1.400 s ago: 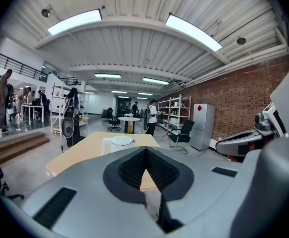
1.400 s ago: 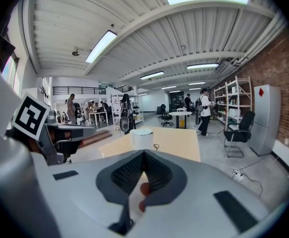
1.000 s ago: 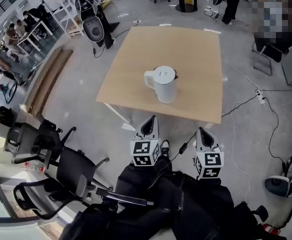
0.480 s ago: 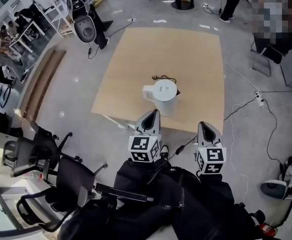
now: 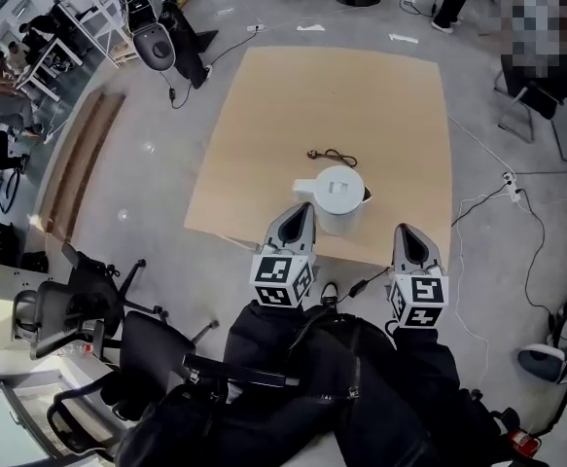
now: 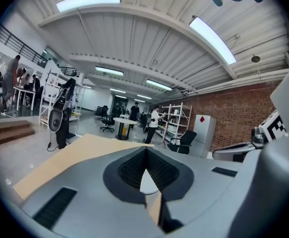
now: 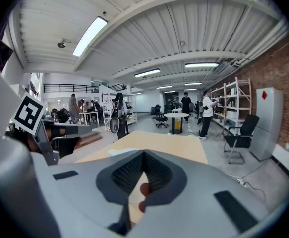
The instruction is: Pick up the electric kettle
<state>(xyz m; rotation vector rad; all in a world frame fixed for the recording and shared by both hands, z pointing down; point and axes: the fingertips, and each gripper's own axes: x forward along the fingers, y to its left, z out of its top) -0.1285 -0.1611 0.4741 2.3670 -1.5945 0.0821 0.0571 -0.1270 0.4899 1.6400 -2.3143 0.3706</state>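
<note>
The grey left gripper and grey right gripper both have their jaws closed together on nothing. The white electric kettle stands near the front edge of the light wooden table, just beyond the left gripper's tip. A black cord lies behind the kettle, and in the left gripper view the jaws hide all but a white sliver of it.

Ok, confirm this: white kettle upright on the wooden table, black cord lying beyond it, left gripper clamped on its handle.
Wrong on the grip. The left gripper has its fingers shut on nothing, as the left gripper view shows. The rest holds: the white kettle stands upright on the wooden table, black cord lying beyond it.
</note>
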